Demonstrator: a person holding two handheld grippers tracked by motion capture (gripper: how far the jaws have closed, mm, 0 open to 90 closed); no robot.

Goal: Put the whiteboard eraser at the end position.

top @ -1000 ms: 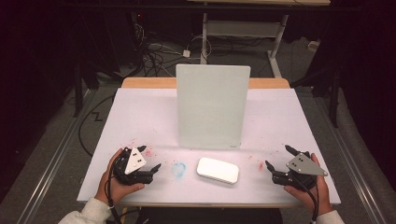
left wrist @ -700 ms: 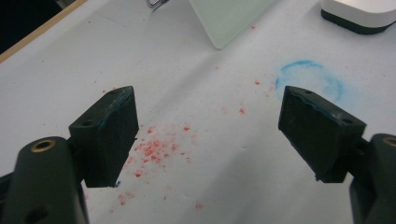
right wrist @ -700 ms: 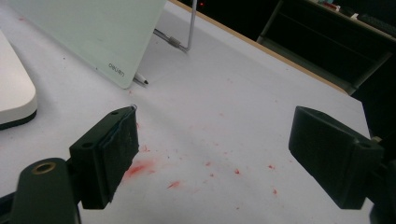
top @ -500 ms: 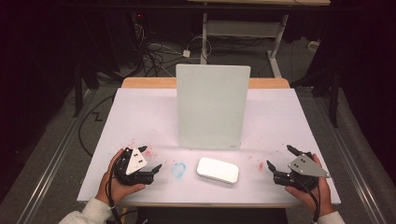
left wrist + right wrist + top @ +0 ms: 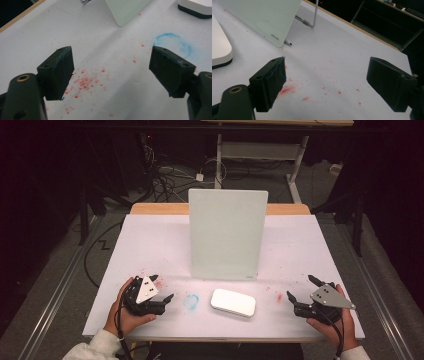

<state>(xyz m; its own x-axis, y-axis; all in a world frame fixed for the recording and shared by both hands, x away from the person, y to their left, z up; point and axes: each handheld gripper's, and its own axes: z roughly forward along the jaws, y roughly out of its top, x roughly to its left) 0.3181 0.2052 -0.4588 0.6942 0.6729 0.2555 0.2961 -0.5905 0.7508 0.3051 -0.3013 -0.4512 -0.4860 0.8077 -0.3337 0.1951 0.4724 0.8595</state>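
A pale green board (image 5: 228, 234) stands upright on a wire stand in the middle of the white table (image 5: 150, 245). In front of it lies a white eraser block (image 5: 233, 302) with a dark underside. My left gripper (image 5: 161, 289) rests open near the front left, empty, over red speckles (image 5: 85, 81), with a blue ring mark (image 5: 172, 43) to its right. My right gripper (image 5: 303, 288) stands open at the front right, nothing between its jaws. A pen tip (image 5: 287, 42) pokes out from behind the board's lower corner (image 5: 275, 37).
Red smudges (image 5: 287, 90) dot the table by the right gripper. The wire stand leg (image 5: 314, 15) rises behind the board. The table's wooden far edge (image 5: 160, 209) borders dark floor with cables and a metal desk frame (image 5: 260, 150).
Both grippers hold almost the same places; the right one has shifted very slightly. Nothing was taken hold of or let go.
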